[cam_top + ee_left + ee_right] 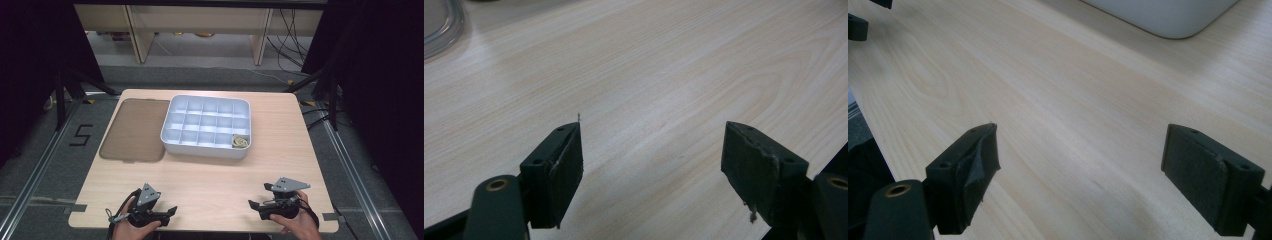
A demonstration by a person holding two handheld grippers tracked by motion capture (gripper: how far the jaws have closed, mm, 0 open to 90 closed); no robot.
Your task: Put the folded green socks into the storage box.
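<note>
Resting at the near edge of a light wooden table (210,175), the two hand-held grippers are seen from the high view, each gripped by a hand coming in from the bottom. The left gripper (170,212) is held by the left hand (131,227) with its jaws pointed toward the table's middle; in the left gripper view its jaws are spread wide apart, with bare wood grain between them and nothing grasped. The right gripper (253,204) is held by the right hand (295,222) and is turned inward toward the left one; in the right gripper view its jaws are likewise released, empty, and set well apart over bare table.

A white compartmented tray (172,125) is placed at the far middle of the table, well apart from both grippers. A small yellowish item (240,142), too small to be identified, is lodged in the tray's near right corner compartment. A brownish translucent lid (132,131) is laid flat just beside the tray's left side.
</note>
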